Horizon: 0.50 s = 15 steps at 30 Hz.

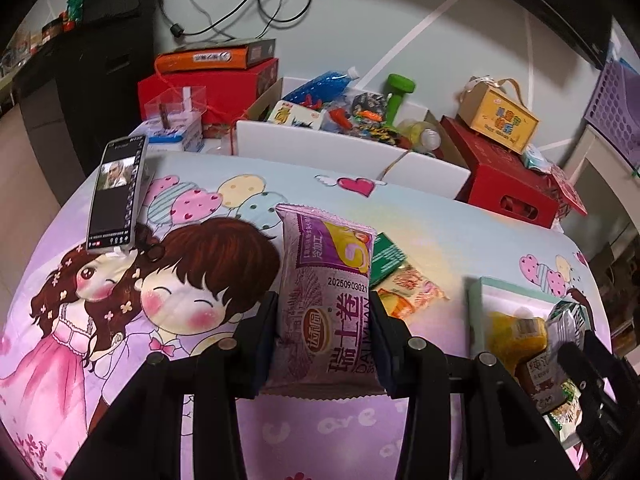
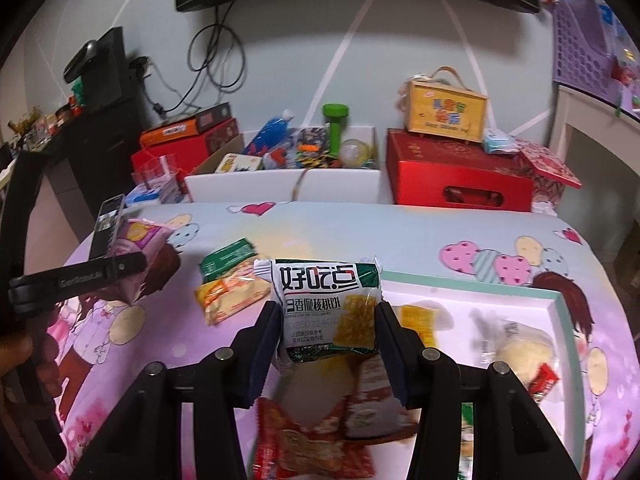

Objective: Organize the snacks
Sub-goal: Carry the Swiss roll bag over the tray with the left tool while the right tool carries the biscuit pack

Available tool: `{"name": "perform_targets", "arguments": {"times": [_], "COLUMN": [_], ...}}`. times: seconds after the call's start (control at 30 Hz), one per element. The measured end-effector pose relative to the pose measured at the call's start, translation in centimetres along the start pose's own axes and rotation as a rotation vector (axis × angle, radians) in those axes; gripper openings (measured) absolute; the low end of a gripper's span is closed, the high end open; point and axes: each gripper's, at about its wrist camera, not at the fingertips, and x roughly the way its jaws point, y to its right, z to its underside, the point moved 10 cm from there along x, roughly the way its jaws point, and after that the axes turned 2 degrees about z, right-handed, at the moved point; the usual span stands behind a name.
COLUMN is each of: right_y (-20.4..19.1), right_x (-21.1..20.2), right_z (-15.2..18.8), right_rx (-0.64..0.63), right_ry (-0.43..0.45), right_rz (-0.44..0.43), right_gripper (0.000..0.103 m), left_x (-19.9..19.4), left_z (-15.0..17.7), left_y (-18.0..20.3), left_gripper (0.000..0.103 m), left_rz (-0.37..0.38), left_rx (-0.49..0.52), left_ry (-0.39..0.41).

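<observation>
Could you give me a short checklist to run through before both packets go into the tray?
1. Left gripper clamps purple packet: ok.
2. Right gripper clamps white-green packet: ok.
3. Both packets lifted off the bedspread: cannot tell.
4. Tray has bare floor left: ok.
5. Tray within view of both cameras: ok.
6. Loose snacks lie outside the tray: not ok.
</observation>
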Motion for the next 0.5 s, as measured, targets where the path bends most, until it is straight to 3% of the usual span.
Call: {"name": "perform_targets", "arguments": {"times": [0.23, 0.5], "right_y": [5.4, 12.4], "right_x": [-1.2, -2.8], "right_z": [0.0, 0.6], "right_rx": [0.082, 0.237], "right_ry": [0.008, 0.002], "right_rz": [0.086, 0.178], "right_gripper": [0.051, 0.052], "left_x": [-1.1, -1.6], "left_z": [-0.2, 1.6], "left_y": [4.6, 13.3], "left_gripper": [0.044, 0.044], "left_rz": [0.060, 0.183], "left_rx": [0.090, 0.263], "left_ry": [0.025, 0.008]}}
